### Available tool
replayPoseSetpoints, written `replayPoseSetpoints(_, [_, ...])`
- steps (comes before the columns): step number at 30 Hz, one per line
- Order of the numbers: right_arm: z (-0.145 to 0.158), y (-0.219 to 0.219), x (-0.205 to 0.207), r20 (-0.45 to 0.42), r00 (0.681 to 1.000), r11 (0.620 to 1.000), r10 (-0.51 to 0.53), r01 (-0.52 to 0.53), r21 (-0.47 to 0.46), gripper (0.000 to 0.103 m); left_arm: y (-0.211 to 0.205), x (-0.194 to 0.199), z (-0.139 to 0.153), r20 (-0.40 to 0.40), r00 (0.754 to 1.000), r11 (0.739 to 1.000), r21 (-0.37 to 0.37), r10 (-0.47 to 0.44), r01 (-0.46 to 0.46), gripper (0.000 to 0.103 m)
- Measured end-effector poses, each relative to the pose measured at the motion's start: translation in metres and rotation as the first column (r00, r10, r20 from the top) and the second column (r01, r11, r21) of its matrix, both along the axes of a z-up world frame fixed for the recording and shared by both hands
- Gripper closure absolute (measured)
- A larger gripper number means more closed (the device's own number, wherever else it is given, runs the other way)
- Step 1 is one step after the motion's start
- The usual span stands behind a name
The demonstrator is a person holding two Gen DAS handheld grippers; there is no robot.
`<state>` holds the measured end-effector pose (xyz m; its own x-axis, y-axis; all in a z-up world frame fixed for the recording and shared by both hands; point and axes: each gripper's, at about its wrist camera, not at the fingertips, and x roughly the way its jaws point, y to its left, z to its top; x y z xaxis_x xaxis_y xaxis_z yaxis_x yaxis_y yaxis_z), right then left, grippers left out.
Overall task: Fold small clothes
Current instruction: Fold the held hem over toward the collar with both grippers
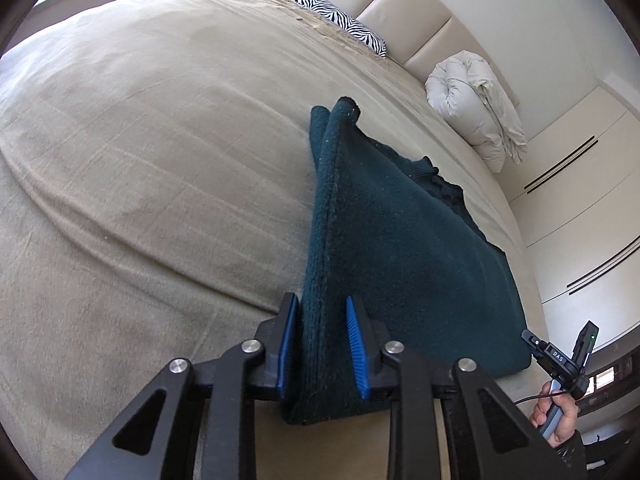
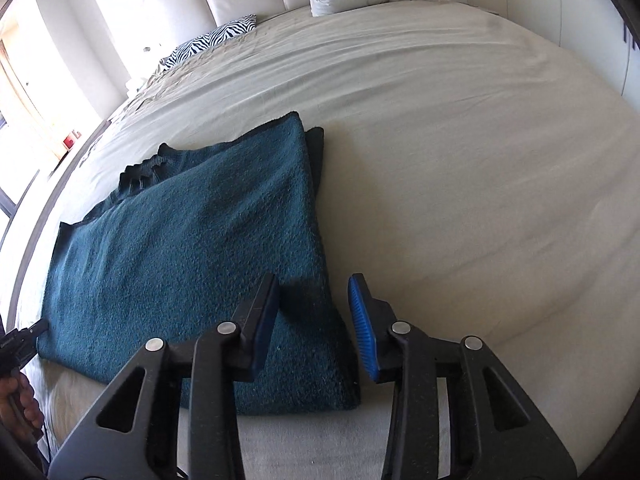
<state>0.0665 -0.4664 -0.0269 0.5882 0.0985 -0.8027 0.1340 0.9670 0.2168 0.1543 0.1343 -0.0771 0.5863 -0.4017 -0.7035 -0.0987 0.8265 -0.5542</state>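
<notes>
A dark teal knitted sweater (image 1: 400, 248) lies folded on the beige bed (image 1: 140, 160). My left gripper (image 1: 322, 344) straddles its left folded edge, with the raised fold between the blue pads; the jaws stand apart and do not pinch it. In the right wrist view the sweater (image 2: 180, 248) lies flat at the left. My right gripper (image 2: 316, 320) is open over its near right corner, with the left finger (image 2: 260, 320) above the fabric and the right finger (image 2: 364, 328) over bare bedspread.
A zebra-print pillow (image 1: 344, 24) and a rolled white duvet (image 1: 476, 108) lie by the padded headboard (image 1: 400, 12). White wardrobe doors (image 1: 580, 200) stand beside the bed. The other hand-held gripper (image 1: 560, 360) shows at the sweater's right.
</notes>
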Motion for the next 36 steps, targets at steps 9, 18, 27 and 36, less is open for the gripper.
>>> replayPoseSetpoints(9, [-0.001,0.001,-0.003,0.005,1.000,1.000,0.007,-0.007,-0.015,0.077,-0.004,-0.003,0.005,0.017,1.000,0.999,0.049,0.012,-0.012,0.076])
replayPoseSetpoints(18, [0.002,0.003,-0.005,0.010,1.000,0.998,-0.002,0.003,-0.055,0.095,-0.010,-0.004,0.009,0.035,0.999,0.996,0.089,-0.003,0.000,0.090])
replayPoseSetpoints(27, [0.003,-0.004,-0.012,0.013,0.999,0.999,-0.036,0.036,-0.010,0.098,-0.012,-0.009,0.009,0.043,0.999,0.994,0.110,-0.006,0.001,0.092])
replayPoseSetpoints(36, [0.007,-0.005,-0.020,0.016,0.999,0.999,-0.042,0.042,-0.001,0.098,-0.009,-0.013,0.011,0.052,0.999,0.995,0.100,-0.003,-0.002,0.092])
